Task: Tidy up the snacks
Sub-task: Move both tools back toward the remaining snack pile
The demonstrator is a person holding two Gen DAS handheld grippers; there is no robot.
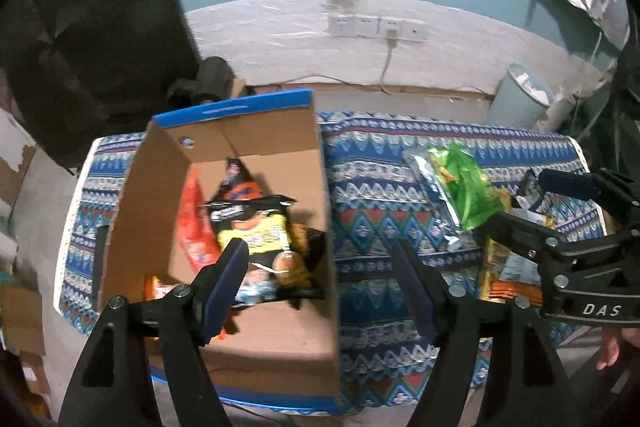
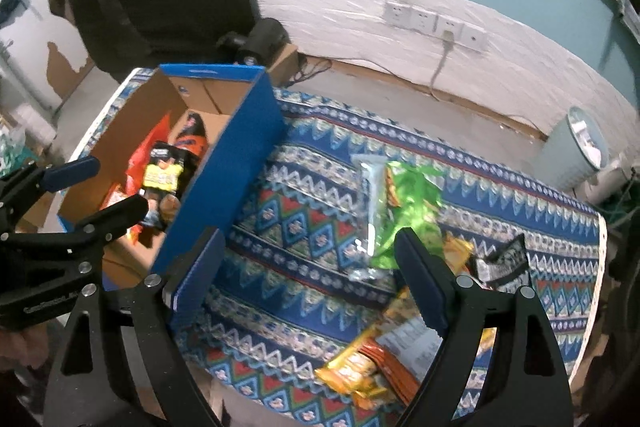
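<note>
Left gripper [image 1: 320,259] is being held with jaws spread wide and empty, over the cardboard box [image 1: 132,187] of snack packets [image 1: 256,227] at frame centre-left; right gripper [image 2: 310,251] is likewise gaping, nothing grasped, above the green packet [image 2: 408,203] on the patterned cloth [image 2: 304,211]

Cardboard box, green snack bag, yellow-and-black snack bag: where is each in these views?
cardboard box [image 1: 280,339]: left wrist view, on its near inner wall.
green snack bag [image 2: 412,203]: right wrist view, on its crinkled middle.
yellow-and-black snack bag [image 1: 256,235]: left wrist view, on its yellow front panel, inside the box.
</note>
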